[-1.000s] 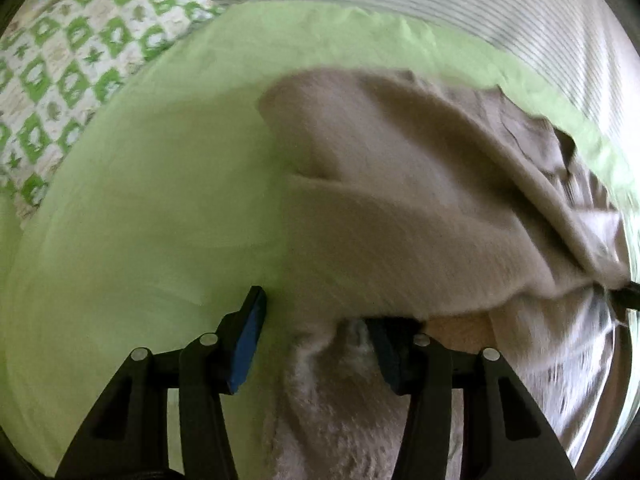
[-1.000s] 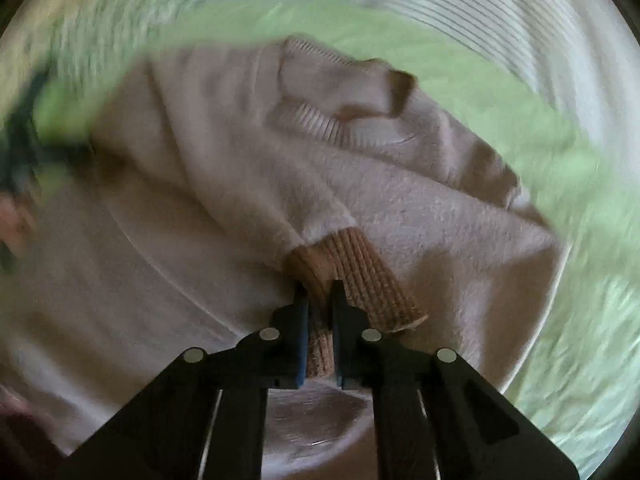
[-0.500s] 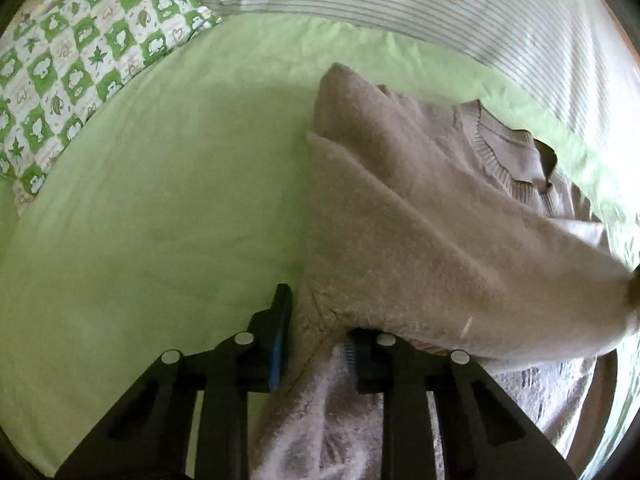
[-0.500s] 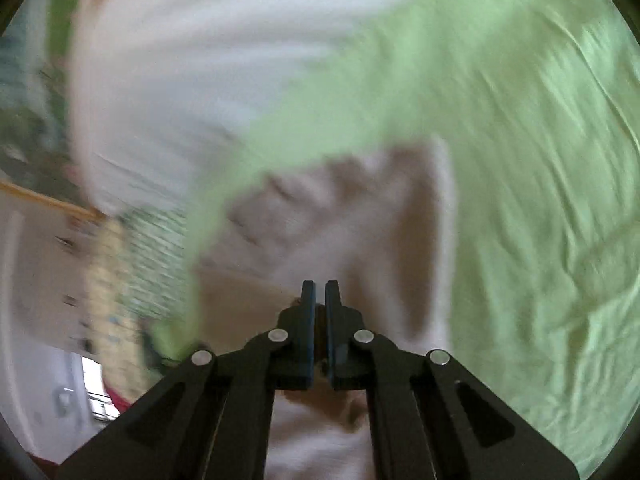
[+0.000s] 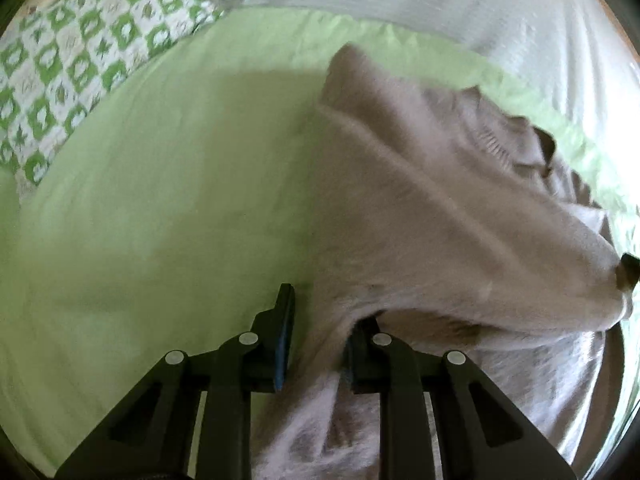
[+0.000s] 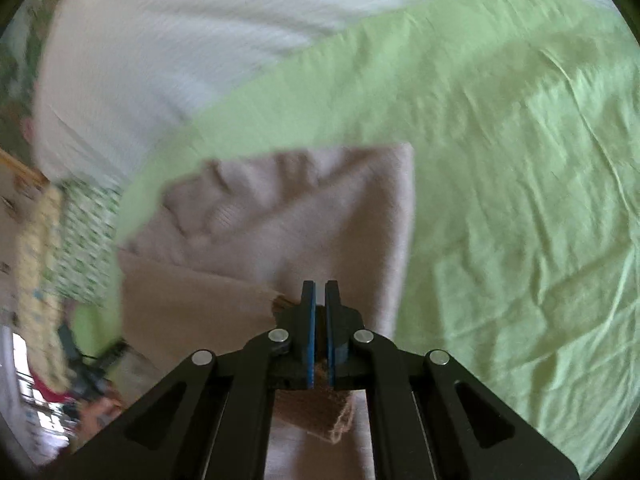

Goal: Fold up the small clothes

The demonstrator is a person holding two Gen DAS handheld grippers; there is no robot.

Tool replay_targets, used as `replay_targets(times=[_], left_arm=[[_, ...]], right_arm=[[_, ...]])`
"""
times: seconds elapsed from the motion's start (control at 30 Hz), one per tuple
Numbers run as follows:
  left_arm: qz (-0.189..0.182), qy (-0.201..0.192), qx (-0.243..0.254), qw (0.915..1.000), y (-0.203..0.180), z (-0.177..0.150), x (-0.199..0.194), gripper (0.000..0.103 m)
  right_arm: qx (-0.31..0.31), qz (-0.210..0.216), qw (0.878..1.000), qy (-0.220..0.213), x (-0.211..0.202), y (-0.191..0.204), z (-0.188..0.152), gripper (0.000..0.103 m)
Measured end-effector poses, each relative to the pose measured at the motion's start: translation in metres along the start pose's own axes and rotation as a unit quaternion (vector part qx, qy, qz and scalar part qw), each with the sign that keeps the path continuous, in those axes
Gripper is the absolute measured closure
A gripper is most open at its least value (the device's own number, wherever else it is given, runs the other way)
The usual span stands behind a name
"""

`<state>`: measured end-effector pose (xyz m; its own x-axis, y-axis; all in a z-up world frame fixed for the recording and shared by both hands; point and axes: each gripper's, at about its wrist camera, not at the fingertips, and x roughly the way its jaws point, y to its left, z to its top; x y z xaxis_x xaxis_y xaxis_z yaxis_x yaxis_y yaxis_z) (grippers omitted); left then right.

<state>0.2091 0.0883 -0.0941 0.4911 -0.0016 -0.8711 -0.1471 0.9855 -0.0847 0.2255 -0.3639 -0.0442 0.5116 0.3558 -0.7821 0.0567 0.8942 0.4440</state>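
Left gripper has just been closing on cloth; right gripper clamped tight

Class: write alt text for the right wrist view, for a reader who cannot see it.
The right gripper is shut on the brown ribbed cuff of a beige sweater, which lies on a green sheet.

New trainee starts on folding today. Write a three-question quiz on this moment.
1. True or false: the right gripper is shut on the sweater's brown cuff.
2. What colour is the sheet under the sweater?
3. Which holds the sweater's body fabric: A left gripper, B right gripper, C neither?

Key: 1 true; 2 light green; 3 A.
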Motion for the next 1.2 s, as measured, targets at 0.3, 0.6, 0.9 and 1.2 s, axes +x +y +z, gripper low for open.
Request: replay_targets(times=[0.3, 0.6, 0.9, 1.2], left_arm=[[-0.016, 0.002, -0.043, 0.9989, 0.023, -0.004, -0.024, 0.076], [-0.150, 0.016, -0.124, 0.9807, 0.008, -0.018, -0.062, 0.072], [-0.231, 0.074, -0.271, 0.9315, 0.025, -0.010, -0.006, 0.064], [-0.241, 0.050, -0.328, 0.9118, 0.042, -0.005, 0.014, 0.071]], right_arm=[[-0.068, -0.050, 0.996, -0.040, -0.015, 0.051, -0.010, 0.046], [-0.188, 0.090, 0.978, -0.002, 0.042, 0.200, 0.010, 0.046], [-0.230, 0.168, 0.955, 0.088, 0.138, 0.298, 0.021, 0.046], [-0.156, 0.204, 0.941, 0.220, 0.222, 0.326, 0.039, 0.046]])
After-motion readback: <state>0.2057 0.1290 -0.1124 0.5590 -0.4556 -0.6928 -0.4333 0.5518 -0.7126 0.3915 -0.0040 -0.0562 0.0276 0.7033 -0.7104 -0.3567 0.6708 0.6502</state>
